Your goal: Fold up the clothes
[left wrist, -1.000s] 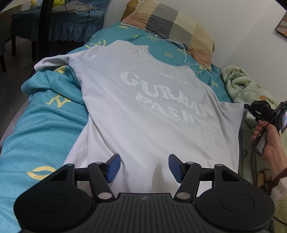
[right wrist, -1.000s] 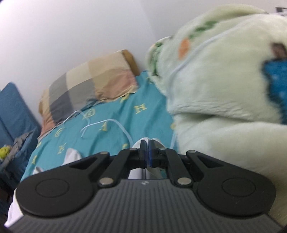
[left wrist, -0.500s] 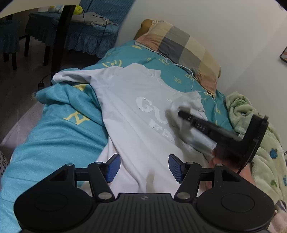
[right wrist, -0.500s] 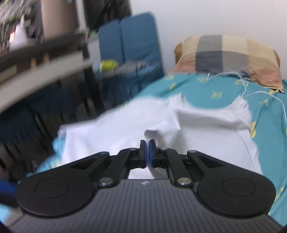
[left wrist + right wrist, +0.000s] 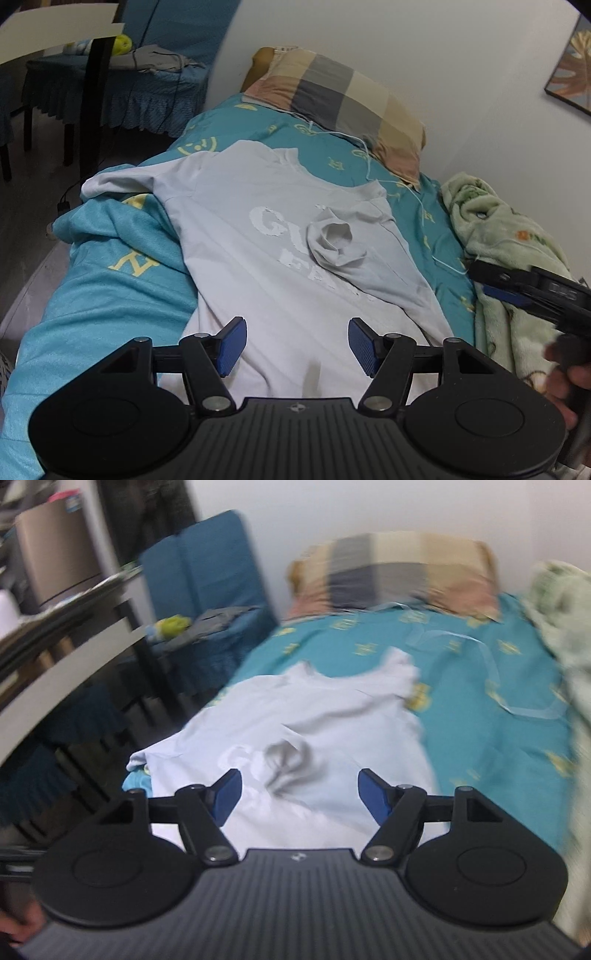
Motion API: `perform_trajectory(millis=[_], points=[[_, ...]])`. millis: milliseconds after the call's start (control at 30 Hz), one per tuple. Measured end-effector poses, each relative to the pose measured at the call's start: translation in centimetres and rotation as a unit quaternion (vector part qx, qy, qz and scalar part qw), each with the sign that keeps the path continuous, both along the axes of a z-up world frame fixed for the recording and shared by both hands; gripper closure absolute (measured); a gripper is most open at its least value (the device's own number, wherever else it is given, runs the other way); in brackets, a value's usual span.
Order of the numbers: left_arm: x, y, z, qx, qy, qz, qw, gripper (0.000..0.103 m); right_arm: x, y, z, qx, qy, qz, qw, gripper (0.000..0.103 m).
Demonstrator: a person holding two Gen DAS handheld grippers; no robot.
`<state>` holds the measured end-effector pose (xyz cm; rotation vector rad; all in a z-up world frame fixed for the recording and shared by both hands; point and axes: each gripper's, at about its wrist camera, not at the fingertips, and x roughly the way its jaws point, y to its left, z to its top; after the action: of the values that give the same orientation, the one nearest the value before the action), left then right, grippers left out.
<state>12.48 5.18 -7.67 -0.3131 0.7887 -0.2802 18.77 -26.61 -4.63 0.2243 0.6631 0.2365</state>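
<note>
my left gripper (image 5: 295, 341) hangs over the near hem of the white t-shirt (image 5: 258, 266), its blue pads (image 5: 232, 345) spread wide with nothing between them; the shirt lies front up on the teal bedspread (image 5: 92, 295), collar toward the far end, its faded print partly covered; the right sleeve (image 5: 340, 245) is turned in over the chest and lies there in a crumpled lump, while the left sleeve (image 5: 114, 182) trails out over a bunched ridge of bedspread at the left edge of the bed; my right gripper (image 5: 299, 795) is likewise wide apart and holds nothing, pointing across the shirt's folded sleeve (image 5: 284, 766) from the right, though that view is blurred; in the left view it shows at the right edge, over the pale green fleece blanket (image 5: 509, 258), with my hand (image 5: 569, 384) on its grip; a checked pillow (image 5: 343, 99) lies at the far end, and a thin white cable (image 5: 369, 162) runs from it down the bedspread beside the shirt's right shoulder
</note>
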Motion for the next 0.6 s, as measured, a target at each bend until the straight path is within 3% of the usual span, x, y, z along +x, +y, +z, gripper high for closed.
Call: perform_trajectory(millis=[100,200,400,467,600], points=[[-0.8,-0.5,0.3,0.006,-0.011,-0.014,0.9998,0.039,-3.7,-1.6,0.3,0.021,0.029,-0.036,0.999,0.032],[0.3,-1.6,0.7,0.016,-0.02,-0.023,0.9994,0.039,-6.5,-2.7,-0.4,0.05,0.025,-0.057,0.997,0.031],[2.9,-4.1,1.7,0.035,-0.038,-0.039,0.9979,0.039,-7.5,-2.4,-2.1,0.03,0.008,-0.056,0.998,0.031],[5.5,-5.6,1.3,0.043,-0.04,-0.041,0.9974,0.039,-7.1,-2.7,-2.5,0.023,0.004,-0.059,0.998,0.031],[11.9,-8.5,-1.0,0.037,-0.027,-0.028,0.9986,0.037,-6.2,-4.2,-3.5,0.053,0.012,-0.079,0.995,0.031]])
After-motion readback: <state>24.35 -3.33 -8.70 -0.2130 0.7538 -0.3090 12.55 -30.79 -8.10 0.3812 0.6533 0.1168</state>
